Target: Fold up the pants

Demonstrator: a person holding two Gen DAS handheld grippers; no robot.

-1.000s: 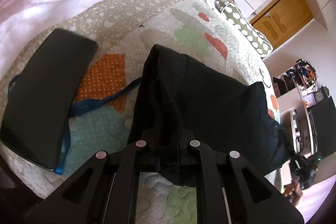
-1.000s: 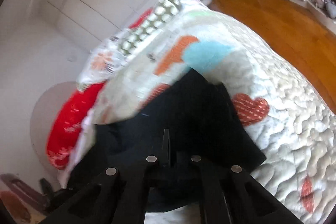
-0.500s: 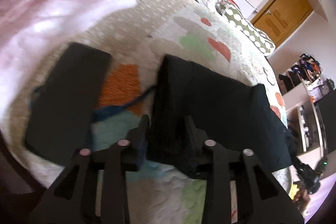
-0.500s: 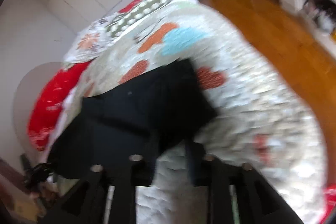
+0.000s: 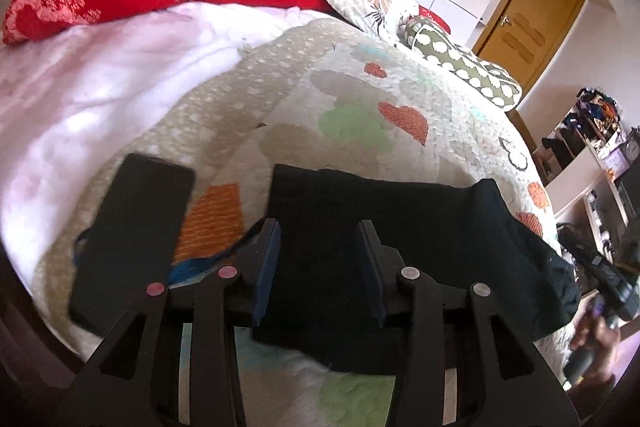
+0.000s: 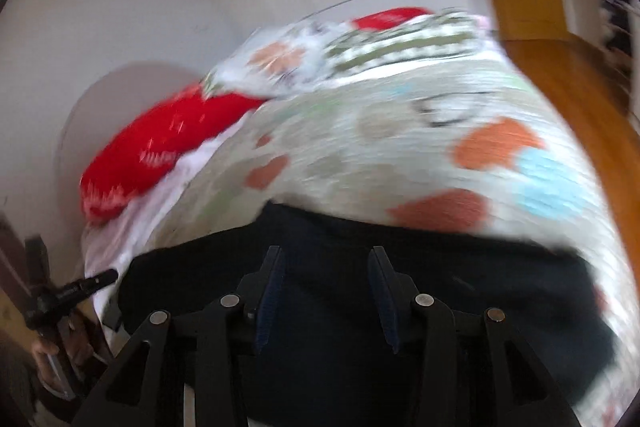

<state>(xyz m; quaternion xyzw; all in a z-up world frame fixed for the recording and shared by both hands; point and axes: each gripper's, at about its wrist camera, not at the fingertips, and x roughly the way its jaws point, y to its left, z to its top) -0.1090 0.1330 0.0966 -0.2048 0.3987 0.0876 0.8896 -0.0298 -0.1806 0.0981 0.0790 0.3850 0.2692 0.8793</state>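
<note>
The pants [image 5: 400,235] lie flat on the quilt [image 5: 360,99] as a compact dark rectangle near its front edge, so the folding looks largely done; whether 1 more fold is wanted cannot be judged from here. The left gripper [image 5: 318,251] has its jaws apart over the pants' left end, holding nothing. The right gripper [image 6: 326,287] is likewise spread wide above the cloth, though that view is blurred. A phone [image 5: 132,235] with a blue strap [image 5: 208,259] lies beside the pants, toward the quilt's left edge.
</note>
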